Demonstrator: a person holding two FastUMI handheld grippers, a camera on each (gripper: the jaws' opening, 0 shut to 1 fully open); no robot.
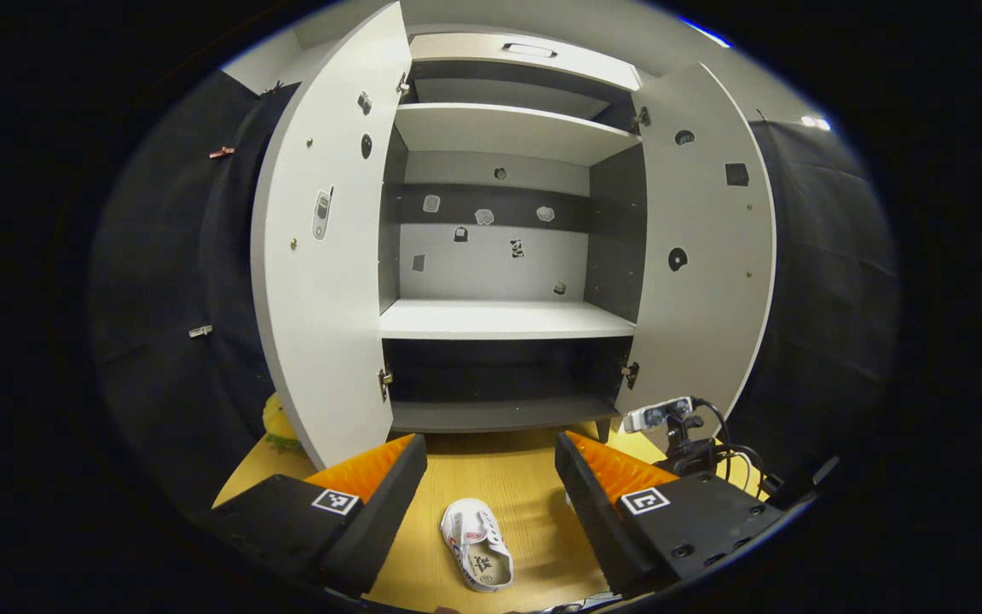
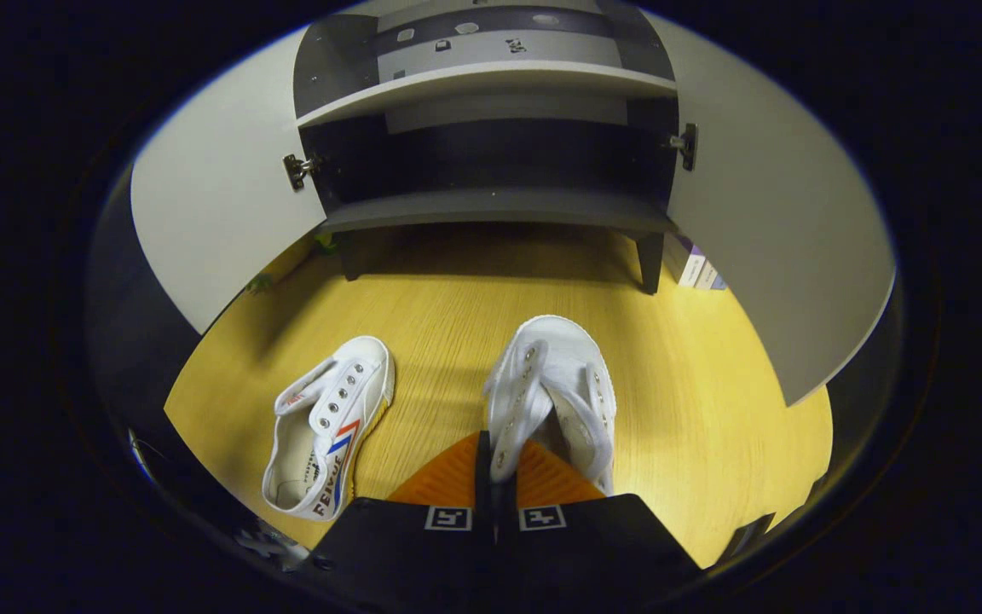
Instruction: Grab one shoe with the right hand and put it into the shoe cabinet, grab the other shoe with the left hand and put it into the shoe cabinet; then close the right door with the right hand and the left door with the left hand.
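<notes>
The right gripper (image 2: 495,465) is clamped on the side wall of one white shoe (image 2: 555,388), which sits on the wooden floor (image 2: 696,409) in front of the shoe cabinet (image 2: 491,205). The left gripper (image 1: 491,465) hangs open above the other shoe (image 1: 476,546), also on the floor. Judging by this, only the first grasp is made: both shoes must still go in, and the left door (image 1: 320,281) and right door (image 1: 704,239) stand open.

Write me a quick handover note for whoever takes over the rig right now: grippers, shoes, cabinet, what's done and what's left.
Right gripper: shut on the side wall of the right-hand shoe, on the floor before the cabinet.
Left gripper: open, above the other shoe.
Shoe cabinet: left door and right door open, shelves bare.
Done: first shoe gripped.
Left: shelve both shoes, then close the right door and the left door.
</notes>
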